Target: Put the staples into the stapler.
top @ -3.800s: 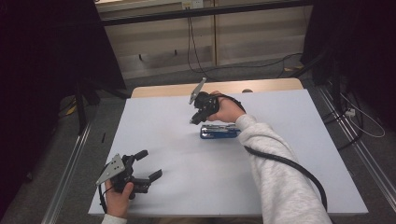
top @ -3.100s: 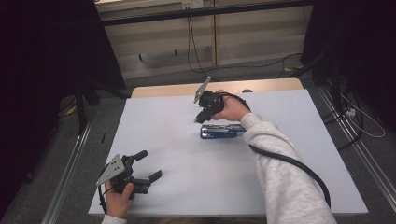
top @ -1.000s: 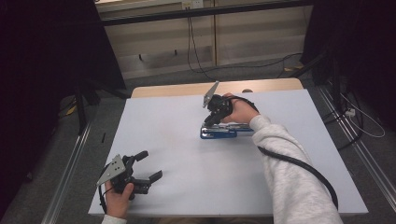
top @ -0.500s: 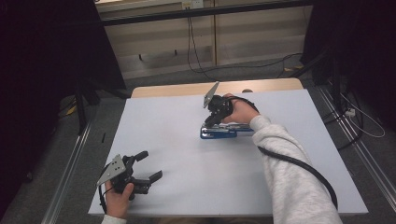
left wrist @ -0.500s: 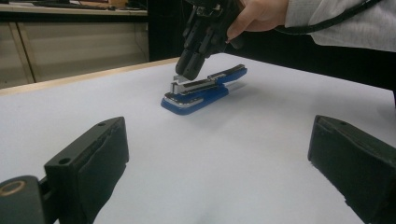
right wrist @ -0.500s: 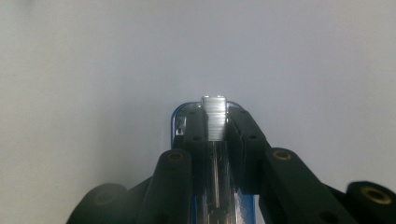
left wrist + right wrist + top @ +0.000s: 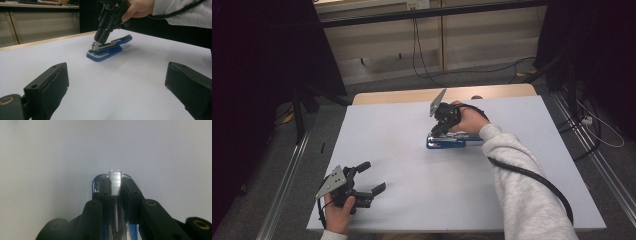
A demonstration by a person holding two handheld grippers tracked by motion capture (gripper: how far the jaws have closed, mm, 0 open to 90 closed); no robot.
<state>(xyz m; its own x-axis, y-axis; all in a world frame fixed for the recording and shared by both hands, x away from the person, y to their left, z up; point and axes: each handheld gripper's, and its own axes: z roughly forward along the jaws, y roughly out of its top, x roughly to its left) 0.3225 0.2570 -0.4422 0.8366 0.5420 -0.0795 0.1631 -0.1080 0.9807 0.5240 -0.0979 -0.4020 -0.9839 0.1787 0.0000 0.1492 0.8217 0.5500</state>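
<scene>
The blue stapler point(image 7: 447, 141) lies flat on the white table point(image 7: 412, 200), toward the far edge and a little right of the middle, with its metal staple channel exposed on top. The right gripper point(image 7: 435, 131) is already down on it: in the right gripper view the two black jaws stand close together, pinching the silvery staple channel point(image 7: 115, 182) from both sides near the stapler's front end. So the reach and the grasp look done; what is left, as I judge it, is the actual working of the stapler, whether pulling the channel, closing it or lifting the tool, and the pictures do not settle which.

The right forearm stretches from the near right corner across the table, the hand curled over the gripper, which tips steeply downward onto the stapler's left end. The left gripper point(image 7: 371, 180) rests near the near left corner, well apart from the stapler, its jaws spread wide with nothing between them, pointing toward the stapler.
</scene>
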